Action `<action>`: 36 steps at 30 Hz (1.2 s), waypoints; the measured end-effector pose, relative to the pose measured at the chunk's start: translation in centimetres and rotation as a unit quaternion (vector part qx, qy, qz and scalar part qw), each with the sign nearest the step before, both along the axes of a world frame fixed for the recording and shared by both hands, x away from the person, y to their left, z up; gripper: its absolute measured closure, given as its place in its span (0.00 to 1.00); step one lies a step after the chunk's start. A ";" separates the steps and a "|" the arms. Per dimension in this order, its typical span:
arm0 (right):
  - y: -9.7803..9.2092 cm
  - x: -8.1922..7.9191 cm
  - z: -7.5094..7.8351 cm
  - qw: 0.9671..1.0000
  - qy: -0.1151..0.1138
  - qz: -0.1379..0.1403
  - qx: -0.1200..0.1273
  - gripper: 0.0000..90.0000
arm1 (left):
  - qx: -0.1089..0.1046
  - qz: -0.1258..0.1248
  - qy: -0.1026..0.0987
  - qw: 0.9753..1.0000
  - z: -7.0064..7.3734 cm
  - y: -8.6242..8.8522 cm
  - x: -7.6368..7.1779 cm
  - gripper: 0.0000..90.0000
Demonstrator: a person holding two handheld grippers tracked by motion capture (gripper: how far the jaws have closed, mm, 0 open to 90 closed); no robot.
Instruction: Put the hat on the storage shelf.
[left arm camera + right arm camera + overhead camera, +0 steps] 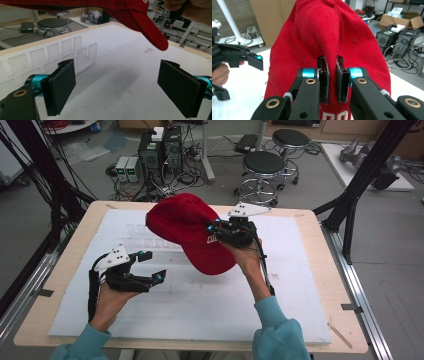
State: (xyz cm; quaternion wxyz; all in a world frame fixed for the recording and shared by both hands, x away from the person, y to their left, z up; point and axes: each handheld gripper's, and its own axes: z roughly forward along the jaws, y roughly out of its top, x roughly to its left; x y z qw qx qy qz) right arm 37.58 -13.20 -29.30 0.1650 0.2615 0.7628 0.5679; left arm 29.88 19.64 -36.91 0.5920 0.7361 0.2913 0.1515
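High view: I am holding a red knitted baseball cap with white lettering (192, 232) up off the white foam board (300, 290) that covers the wooden table (327, 245). My right gripper (227, 231) is pinching a fold of the cap's crown, jaws nearly closed on the fabric. My left gripper (150, 265) is hovering over the board, jaws spread wide and gripping nothing, just below the cap's brim.

Red cap (187, 227) in R gripper (218, 231)

The cap (192, 232) hangs above the table (320, 270), right of the left gripper (150, 265).
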 end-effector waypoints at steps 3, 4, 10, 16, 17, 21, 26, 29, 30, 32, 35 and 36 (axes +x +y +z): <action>0.5 -0.2 0.0 1.000 -0.005 0.004 0.003 0.93 | -0.009 -0.014 0.018 1.000 0.0 -0.6 0.3 0.17; 0.8 -0.3 0.0 1.000 -0.006 0.005 0.003 0.93 | -0.010 -0.019 0.019 1.000 0.0 -0.8 0.3 0.17; 1.7 -0.5 -0.1 1.000 -0.011 0.013 0.013 0.93 | -0.032 -0.054 0.044 0.997 0.0 -1.9 0.8 0.18; 2.4 -0.9 0.0 0.999 -0.027 0.014 0.021 0.93 | -0.062 -0.073 0.064 0.993 -0.3 -2.4 1.3 0.25; 2.6 -1.0 0.0 0.999 -0.029 0.013 0.023 0.93 | -0.067 -0.075 0.067 0.993 -0.3 -2.5 1.4 0.26; 3.0 -1.1 -0.2 0.999 -0.031 0.016 0.026 0.93 | -0.074 -0.080 0.078 0.991 -0.4 -3.0 1.6 0.26; 3.4 -1.2 -0.4 0.999 -0.031 0.021 0.032 0.93 | -0.071 -0.083 0.083 0.991 -0.6 -3.5 1.9 0.28; 3.7 -1.3 -0.4 0.999 -0.031 0.024 0.035 0.93 | -0.073 -0.083 0.083 0.990 -0.7 -3.6 1.9 0.37; 3.8 -1.3 -0.4 0.999 -0.033 0.024 0.034 0.93 | -0.075 -0.085 0.084 0.990 -0.7 -3.6 2.0 0.40; 3.8 -1.4 -0.4 0.998 -0.035 0.025 0.036 0.93 | -0.078 -0.086 0.086 0.990 -0.7 -3.7 2.0 0.45; 3.9 -1.5 -0.3 0.998 -0.036 0.026 0.037 0.93 | -0.075 -0.088 0.086 0.990 -0.7 -3.8 2.0 0.53; 3.9 -1.5 -0.3 0.998 -0.036 0.027 0.038 0.93 | -0.076 -0.089 0.086 0.989 -0.7 -3.8 2.0 0.56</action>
